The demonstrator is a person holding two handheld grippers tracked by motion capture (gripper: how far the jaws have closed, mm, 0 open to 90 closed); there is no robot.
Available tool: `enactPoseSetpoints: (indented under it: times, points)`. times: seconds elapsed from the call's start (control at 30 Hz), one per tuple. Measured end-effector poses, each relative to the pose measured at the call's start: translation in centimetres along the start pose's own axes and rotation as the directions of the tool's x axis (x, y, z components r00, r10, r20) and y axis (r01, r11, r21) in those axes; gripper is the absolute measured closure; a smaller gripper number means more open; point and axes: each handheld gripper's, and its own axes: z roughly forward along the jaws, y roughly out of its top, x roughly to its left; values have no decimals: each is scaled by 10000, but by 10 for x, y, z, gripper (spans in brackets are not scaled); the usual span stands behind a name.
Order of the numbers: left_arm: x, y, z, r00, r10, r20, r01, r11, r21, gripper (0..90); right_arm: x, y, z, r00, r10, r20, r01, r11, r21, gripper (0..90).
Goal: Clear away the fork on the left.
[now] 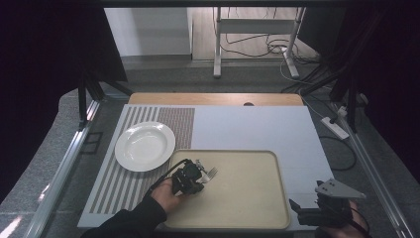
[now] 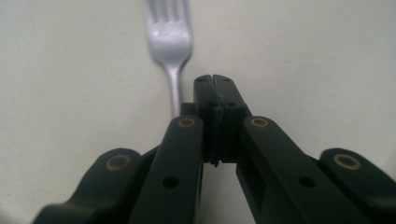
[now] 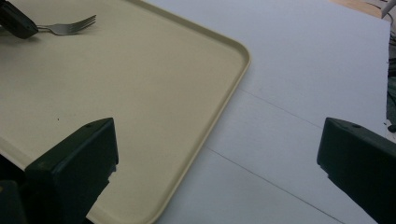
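The tray [image 1: 247, 208] lies on the table [image 1: 257, 129], a plate [image 1: 144, 146] beside it. Left gripper [image 2: 215, 84]: jaws pressed together over the tray, fork [image 2: 170, 42] just beside them. Right gripper [image 3: 217, 158]: jaws spread, at the tray's right edge.

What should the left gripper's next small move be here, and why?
Probably open the left gripper and shift it sideways onto the fork handle. In its own view the jaws are pressed together beside the handle, not around it, and the fork lies flat on the tray. The right gripper hangs open near the tray's corner.
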Motion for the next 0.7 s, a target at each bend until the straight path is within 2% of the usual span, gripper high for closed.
enactPoseSetpoints:
  times: [0.03, 0.07, 0.3, 0.37, 0.4, 0.43, 0.47, 0.57, 0.7]
  points:
    - [4, -1, 0, 9998, -206, 84, 206, 9998, -52, 884, 0, 0, 0, 10000, -17, -3, 17, 10000, 3, 0]
    - [4, -1, 0, 9998, -206, 84, 206, 9998, -52, 885, 0, 0, 0, 10000, -17, -3, 17, 10000, 3, 0]
    - [20, -7, -3, 9955, -922, -230, 919, 9957, -116, 884, 0, 0, 0, 10000, -50, -27, 50, 10000, -10, 0]
    - [30, -11, -6, 9911, -1275, -376, 1270, 9918, -135, 884, 1, 0, 0, 10000, -58, -30, 58, 10000, 0, 0]
    - [30, -11, -6, 9911, -1275, -376, 1270, 9918, -135, 884, 1, 0, 0, 10000, -65, -29, 65, 10000, 3, 0]
    - [37, -14, -8, 9883, -1462, -442, 1456, 9892, -166, 884, 1, 0, 0, 10000, -73, -21, 73, 10000, 3, 0]
    - [37, -14, -8, 9883, -1462, -442, 1456, 9892, -166, 884, 1, 0, 0, 10000, -73, -21, 73, 10000, 3, 0]
    - [49, -20, -12, 9818, -1872, -334, 1860, 9820, -337, 884, 1, 0, 0, 10000, -97, -9, 97, 10000, 22, 0]
    - [57, -24, -16, 9748, -2206, -344, 2188, 9746, -486, 884, 1, 0, 0, 9999, -114, -9, 114, 9999, 32, 0]
